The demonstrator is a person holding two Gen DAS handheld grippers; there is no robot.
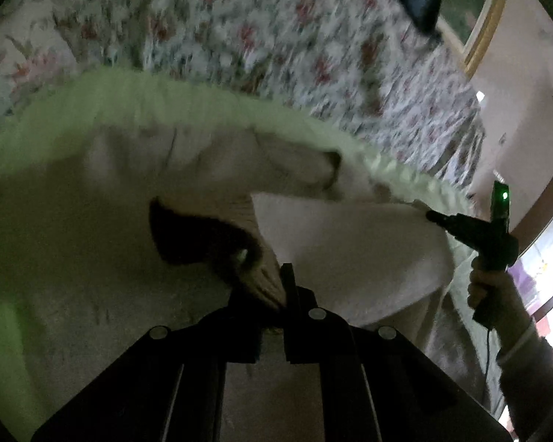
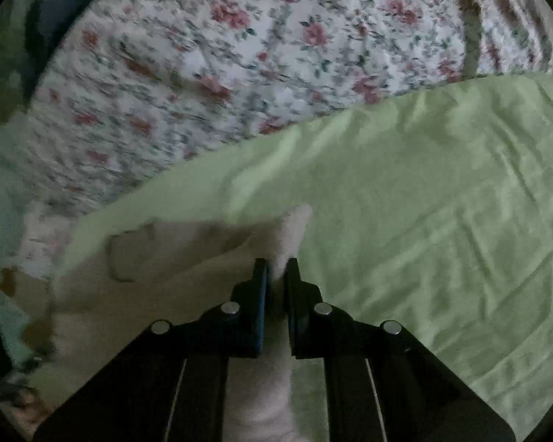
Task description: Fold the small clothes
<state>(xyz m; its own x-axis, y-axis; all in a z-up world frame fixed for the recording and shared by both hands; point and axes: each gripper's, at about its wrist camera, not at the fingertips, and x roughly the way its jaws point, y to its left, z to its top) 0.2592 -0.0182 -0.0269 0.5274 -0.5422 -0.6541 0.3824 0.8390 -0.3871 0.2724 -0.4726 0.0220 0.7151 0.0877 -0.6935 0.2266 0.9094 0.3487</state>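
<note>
Both claws clamp the cream garment (image 1: 350, 258): left claw (image 1: 285, 287) at a bunched edge, right claw (image 2: 276, 276) at a corner. Garment lies ahead on the green sheet (image 2: 424, 202). Advise equal tension, edges aligned.

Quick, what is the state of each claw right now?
Left claw: closed on the cream garment.
Right claw: closed on an edge of the same cream garment, over the green sheet.
</note>
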